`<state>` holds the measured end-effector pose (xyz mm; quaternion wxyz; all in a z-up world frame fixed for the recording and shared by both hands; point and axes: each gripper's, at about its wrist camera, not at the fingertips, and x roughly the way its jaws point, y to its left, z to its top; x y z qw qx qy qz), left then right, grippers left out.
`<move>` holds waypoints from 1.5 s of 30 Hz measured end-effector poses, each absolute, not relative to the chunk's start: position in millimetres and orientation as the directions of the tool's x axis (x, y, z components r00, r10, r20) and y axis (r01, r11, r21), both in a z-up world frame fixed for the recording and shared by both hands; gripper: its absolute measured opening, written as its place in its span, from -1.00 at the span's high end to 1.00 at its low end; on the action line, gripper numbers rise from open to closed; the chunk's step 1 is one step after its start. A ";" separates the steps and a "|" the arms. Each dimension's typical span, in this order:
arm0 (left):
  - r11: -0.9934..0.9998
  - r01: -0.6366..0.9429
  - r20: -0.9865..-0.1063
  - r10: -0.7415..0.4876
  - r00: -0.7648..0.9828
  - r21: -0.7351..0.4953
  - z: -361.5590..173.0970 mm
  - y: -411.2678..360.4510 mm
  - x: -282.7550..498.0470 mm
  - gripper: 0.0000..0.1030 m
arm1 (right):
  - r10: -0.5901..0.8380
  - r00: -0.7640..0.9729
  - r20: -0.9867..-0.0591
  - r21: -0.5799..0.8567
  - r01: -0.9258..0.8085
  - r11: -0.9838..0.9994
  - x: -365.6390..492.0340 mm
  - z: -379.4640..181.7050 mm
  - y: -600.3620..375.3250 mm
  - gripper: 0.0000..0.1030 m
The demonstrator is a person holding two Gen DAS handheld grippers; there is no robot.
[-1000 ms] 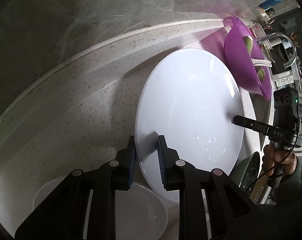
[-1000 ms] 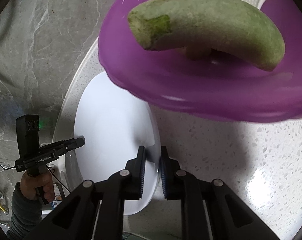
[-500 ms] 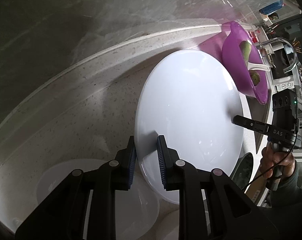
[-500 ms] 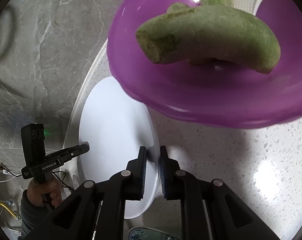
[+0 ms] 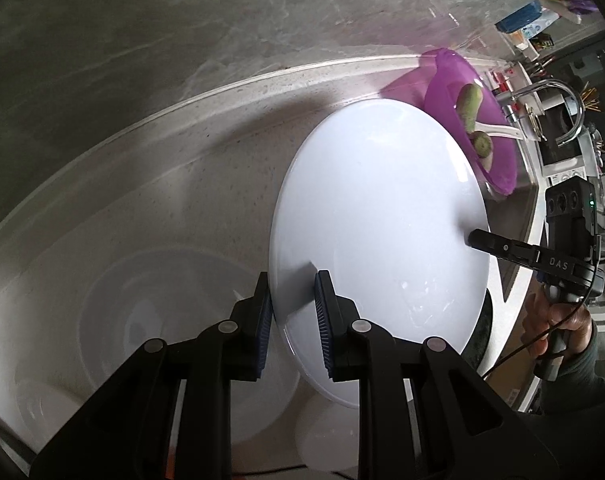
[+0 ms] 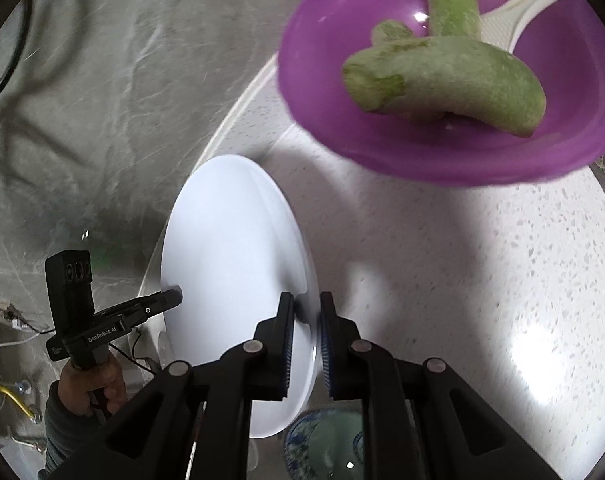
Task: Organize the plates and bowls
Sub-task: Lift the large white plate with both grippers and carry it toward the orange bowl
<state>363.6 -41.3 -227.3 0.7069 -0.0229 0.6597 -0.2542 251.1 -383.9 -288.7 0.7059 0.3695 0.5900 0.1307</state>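
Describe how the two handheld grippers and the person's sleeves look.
Both the left gripper and the right gripper are black, with blue ribbed pads, round silver pivots and white lettering. The right one shows a green light and a thin black cable. Sleeves are dark.

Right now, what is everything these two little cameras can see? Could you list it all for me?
white plate: one, white, held off the counter by its rim at opposite sides
purple bowl: one, purple, on the counter beyond the plate
green vegetable pieces: at least two, green, inside the purple bowl
white utensil: one, white, lying in the purple bowl
white bowls: a few, white, lower left of the plate; exact count unclear
patterned dish: one, blue-green, below the plate
counter: one, speckled pale stone
tap: one, metal, far right
left gripper: one, black, blue pads, shut on the plate rim
right gripper: one, black, shut on the opposite rim
hands: two, one on each gripper handle
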 end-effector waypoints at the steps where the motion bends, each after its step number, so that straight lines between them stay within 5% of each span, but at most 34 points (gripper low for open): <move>1: 0.872 0.326 -0.921 -0.388 0.004 -0.366 -224.1 -39.4 359.3 0.64 | 0.622 0.270 -0.735 0.678 0.247 0.693 248.8 -286.0 -383.5 0.71; 16: 0.904 0.225 -0.916 -0.391 0.090 -0.364 -177.3 13.3 240.6 0.63 | 0.661 0.223 -0.716 0.692 0.109 0.714 185.7 -233.5 -333.9 0.72; 45: 0.908 -0.008 -0.900 -0.415 0.136 -0.420 -255.8 85.6 -5.9 0.59 | 0.623 -0.023 -0.782 0.623 -0.029 0.782 64.5 -260.7 -241.0 0.73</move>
